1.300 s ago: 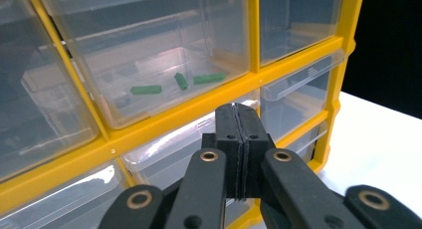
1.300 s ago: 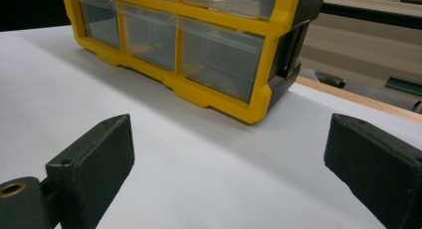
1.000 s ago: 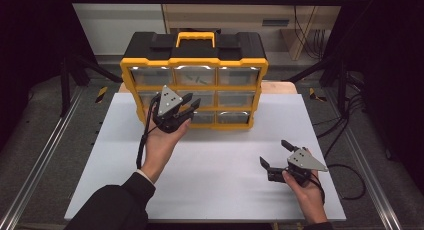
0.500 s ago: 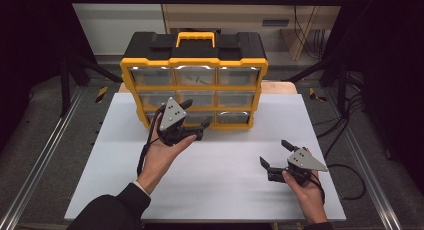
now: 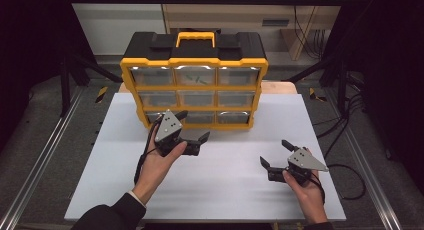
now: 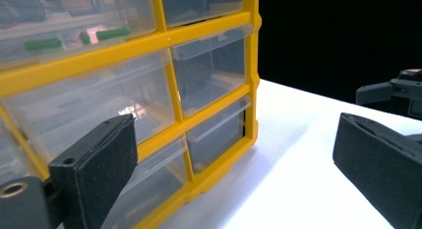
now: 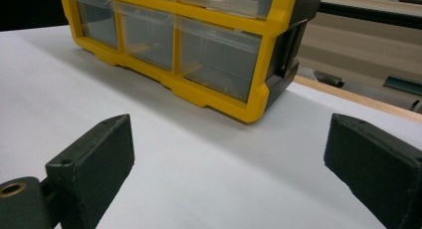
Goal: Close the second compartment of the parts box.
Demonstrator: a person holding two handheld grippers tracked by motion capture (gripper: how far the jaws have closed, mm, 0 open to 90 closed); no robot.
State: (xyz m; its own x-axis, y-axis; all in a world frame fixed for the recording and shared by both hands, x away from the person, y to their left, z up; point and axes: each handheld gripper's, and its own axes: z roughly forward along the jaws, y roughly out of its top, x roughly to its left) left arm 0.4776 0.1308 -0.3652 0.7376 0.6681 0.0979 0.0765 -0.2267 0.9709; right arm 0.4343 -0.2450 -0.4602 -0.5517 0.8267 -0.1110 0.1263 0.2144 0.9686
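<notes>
While the left gripper, its fingers just spread wide and empty, nears the organizer's bottom edge, bare tabletop surrounds the wide-open right gripper.

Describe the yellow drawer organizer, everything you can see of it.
The drawer organizer stands upright at the far middle of the white table. Its plastic frame is yellow, with black top and sides and a yellow carry handle lying flat on top. Nine clear drawers sit in a three-by-three grid, all looking shut. The top middle drawer holds small green pieces. The left gripper, jaws open, is close before the bottom row; contact can't be judged.
</notes>
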